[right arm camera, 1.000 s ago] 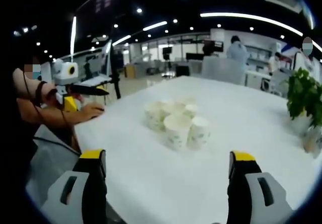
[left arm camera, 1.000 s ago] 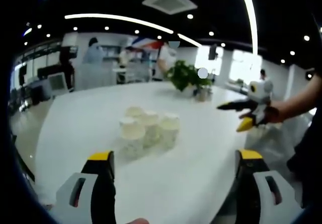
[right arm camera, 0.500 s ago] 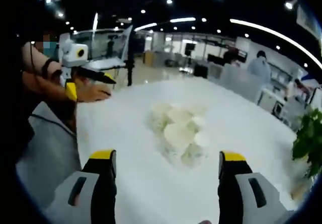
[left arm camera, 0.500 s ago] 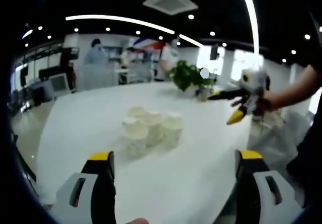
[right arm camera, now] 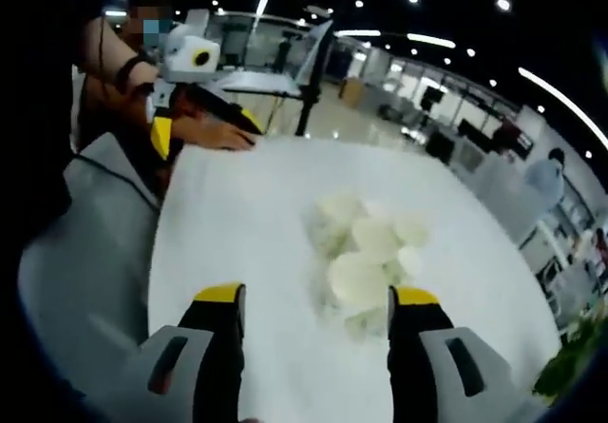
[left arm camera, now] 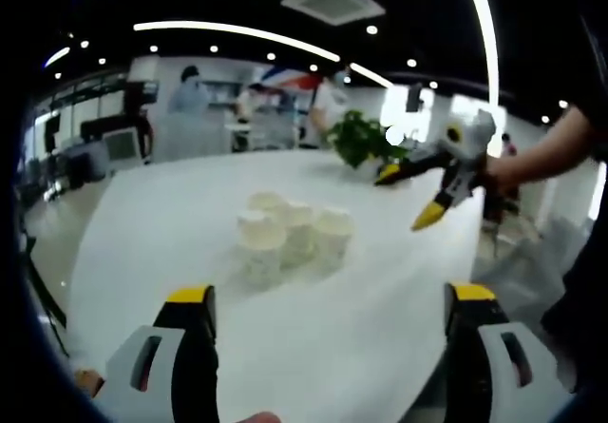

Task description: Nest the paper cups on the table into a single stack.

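Note:
Several white paper cups point(left arm camera: 288, 238) stand upright in a tight cluster near the middle of a white table point(left arm camera: 190, 204). My left gripper point(left arm camera: 328, 301) is open, low and short of the cluster. In the left gripper view my right gripper point(left arm camera: 407, 200) comes in from the right, above the table, jaws apart. In the right gripper view the cups point(right arm camera: 366, 257) are blurred and lie just beyond my open right gripper point(right arm camera: 313, 301), whose jaws straddle the nearest cup's width. My left gripper point(right arm camera: 204, 119) shows at upper left, held by a hand.
A potted green plant point(left arm camera: 359, 140) stands at the table's far side. Several people stand among desks in the background point(left arm camera: 190, 90). A grey chair point(right arm camera: 76, 242) sits beside the table's near-left edge in the right gripper view. Bare white tabletop surrounds the cups.
My right gripper has risen and swung in over the table toward the cups, tilting down so they sit closer between its jaws. My left gripper has barely moved.

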Action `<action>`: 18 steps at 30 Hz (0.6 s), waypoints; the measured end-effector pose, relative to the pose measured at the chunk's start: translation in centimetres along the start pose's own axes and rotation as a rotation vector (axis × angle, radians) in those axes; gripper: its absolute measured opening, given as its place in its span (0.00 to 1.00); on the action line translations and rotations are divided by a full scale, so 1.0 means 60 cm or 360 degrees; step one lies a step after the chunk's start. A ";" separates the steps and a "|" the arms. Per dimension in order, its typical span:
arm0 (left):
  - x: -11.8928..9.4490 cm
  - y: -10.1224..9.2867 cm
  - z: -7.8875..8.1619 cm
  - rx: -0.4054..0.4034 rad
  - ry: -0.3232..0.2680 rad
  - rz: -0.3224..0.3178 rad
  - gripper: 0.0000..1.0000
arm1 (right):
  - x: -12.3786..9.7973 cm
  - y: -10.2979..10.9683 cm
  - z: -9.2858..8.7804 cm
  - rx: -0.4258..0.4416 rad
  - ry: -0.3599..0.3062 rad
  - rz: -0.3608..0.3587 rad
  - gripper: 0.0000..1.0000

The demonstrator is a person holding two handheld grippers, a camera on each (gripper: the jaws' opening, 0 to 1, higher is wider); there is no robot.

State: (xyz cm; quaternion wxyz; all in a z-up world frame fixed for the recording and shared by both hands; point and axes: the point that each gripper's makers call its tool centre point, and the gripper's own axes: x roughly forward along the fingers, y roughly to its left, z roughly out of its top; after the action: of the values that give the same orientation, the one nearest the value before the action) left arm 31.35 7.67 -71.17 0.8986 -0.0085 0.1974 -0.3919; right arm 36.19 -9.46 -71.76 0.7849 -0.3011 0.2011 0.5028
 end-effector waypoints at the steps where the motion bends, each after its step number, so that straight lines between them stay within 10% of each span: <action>1: 0.001 0.001 -0.001 -0.0005 0.0003 0.0003 0.99 | 0.004 -0.006 -0.003 -0.0030 0.0021 0.0007 0.56; 18: 0.011 -0.005 -0.010 -0.0040 0.0004 0.0005 0.99 | 0.043 -0.012 -0.020 -0.0148 0.0147 0.0176 0.38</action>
State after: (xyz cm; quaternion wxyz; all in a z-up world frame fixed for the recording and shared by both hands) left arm 31.31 7.09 -71.89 0.8987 -0.0190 0.2035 -0.3881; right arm 37.87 -8.77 -74.07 0.7309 -0.3487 0.2299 0.5397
